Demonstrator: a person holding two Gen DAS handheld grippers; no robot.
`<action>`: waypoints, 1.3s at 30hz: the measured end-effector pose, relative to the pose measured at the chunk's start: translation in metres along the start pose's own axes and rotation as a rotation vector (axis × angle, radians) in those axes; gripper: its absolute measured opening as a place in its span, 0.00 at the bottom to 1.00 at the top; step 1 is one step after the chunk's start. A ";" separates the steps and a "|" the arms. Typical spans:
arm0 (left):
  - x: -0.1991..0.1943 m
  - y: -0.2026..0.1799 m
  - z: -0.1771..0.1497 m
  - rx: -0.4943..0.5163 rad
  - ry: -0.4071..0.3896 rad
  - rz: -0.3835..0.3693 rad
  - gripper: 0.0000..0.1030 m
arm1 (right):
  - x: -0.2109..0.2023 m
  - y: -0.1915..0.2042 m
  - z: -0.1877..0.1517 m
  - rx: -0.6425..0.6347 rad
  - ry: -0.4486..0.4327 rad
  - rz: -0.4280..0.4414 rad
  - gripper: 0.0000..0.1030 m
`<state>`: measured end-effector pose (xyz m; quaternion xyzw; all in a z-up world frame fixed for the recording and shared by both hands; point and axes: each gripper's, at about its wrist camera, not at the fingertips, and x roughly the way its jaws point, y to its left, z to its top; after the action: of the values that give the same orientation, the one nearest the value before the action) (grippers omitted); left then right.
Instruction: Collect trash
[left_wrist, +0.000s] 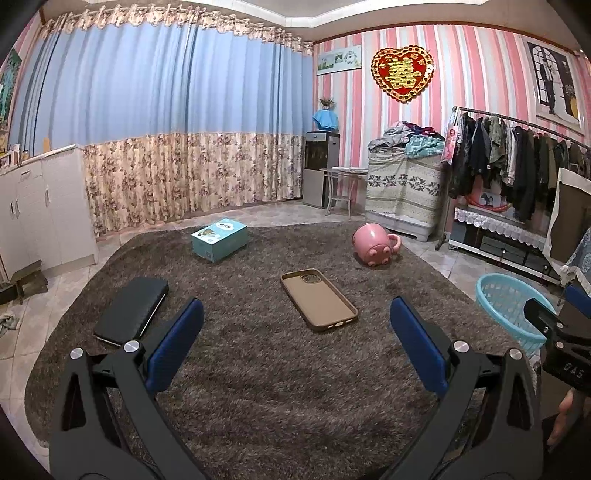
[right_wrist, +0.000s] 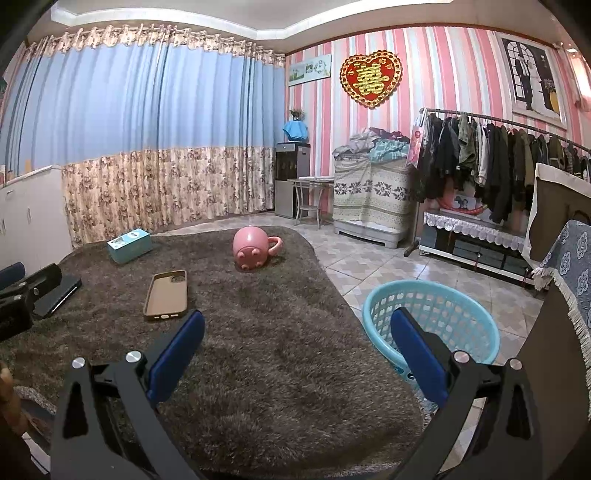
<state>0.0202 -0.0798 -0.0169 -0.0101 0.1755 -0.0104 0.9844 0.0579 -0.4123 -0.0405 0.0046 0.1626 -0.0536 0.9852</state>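
Both tools gaped wide, holding nothing: left tool (left_wrist: 295, 345) near phone case (left_wrist: 318, 299) on rug (left_wrist: 258, 387), right tool (right_wrist: 297, 349) left of blue basket (right_wrist: 430, 317)

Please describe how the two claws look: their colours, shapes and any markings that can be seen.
Both look alike. The left claw has black, angular arms with triangular cut-outs, round silver bolts at the joints, and two flat fingers with dark blue pads. The right claw has the same black frame, silver bolts and blue fingers. From the left wrist view, white letters show on its black body, partly cut off. No cables or sleeves are visible.
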 end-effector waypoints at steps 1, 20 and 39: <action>-0.001 -0.001 0.001 0.006 -0.005 0.000 0.95 | 0.000 0.000 0.000 0.000 -0.001 0.000 0.96; -0.003 0.000 0.006 0.025 -0.015 0.002 0.95 | -0.001 0.000 0.002 0.009 -0.007 -0.012 0.96; -0.003 0.000 0.006 0.025 -0.017 0.004 0.95 | -0.001 -0.002 0.002 0.010 -0.008 -0.015 0.96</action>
<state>0.0199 -0.0794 -0.0102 0.0024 0.1668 -0.0107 0.9859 0.0571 -0.4140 -0.0384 0.0081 0.1584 -0.0616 0.9854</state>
